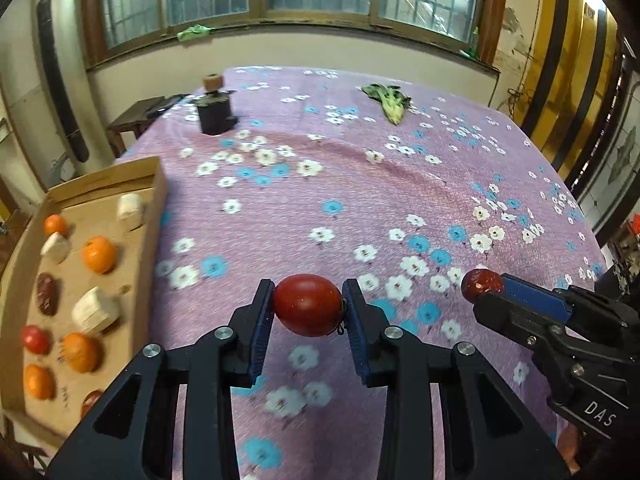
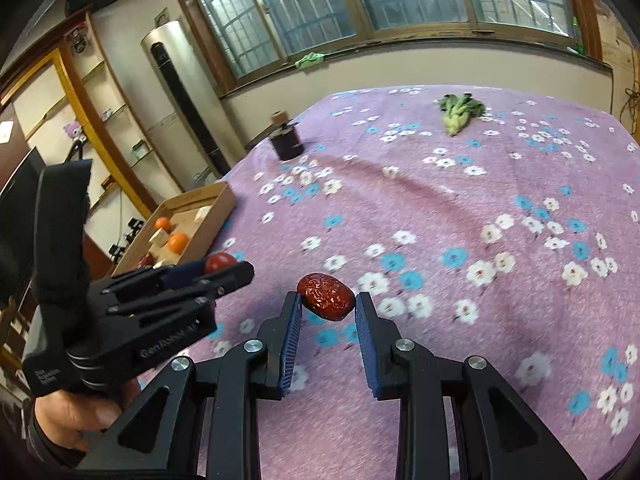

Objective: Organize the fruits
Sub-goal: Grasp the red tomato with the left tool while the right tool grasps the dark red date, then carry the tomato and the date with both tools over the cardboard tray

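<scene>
My left gripper (image 1: 307, 308) is shut on a small red tomato (image 1: 307, 305) and holds it above the flowered purple tablecloth (image 1: 360, 200). My right gripper (image 2: 327, 300) is shut on a wrinkled red date (image 2: 326, 297), also above the cloth. The right gripper and its date (image 1: 482, 285) show at the right of the left wrist view. The left gripper with the tomato (image 2: 219, 263) shows at the left of the right wrist view. A shallow cardboard tray (image 1: 154, 216) at the table's left edge holds oranges (image 1: 98, 254), dates (image 1: 47, 294), a tomato (image 1: 35, 339) and white blocks (image 1: 96, 310).
A dark jar with a cork-topped lid (image 1: 214, 110) stands at the far left of the table. A green leafy vegetable (image 1: 390, 102) lies at the far side. The tray (image 2: 216, 204) is left of both grippers. A window wall runs behind the table.
</scene>
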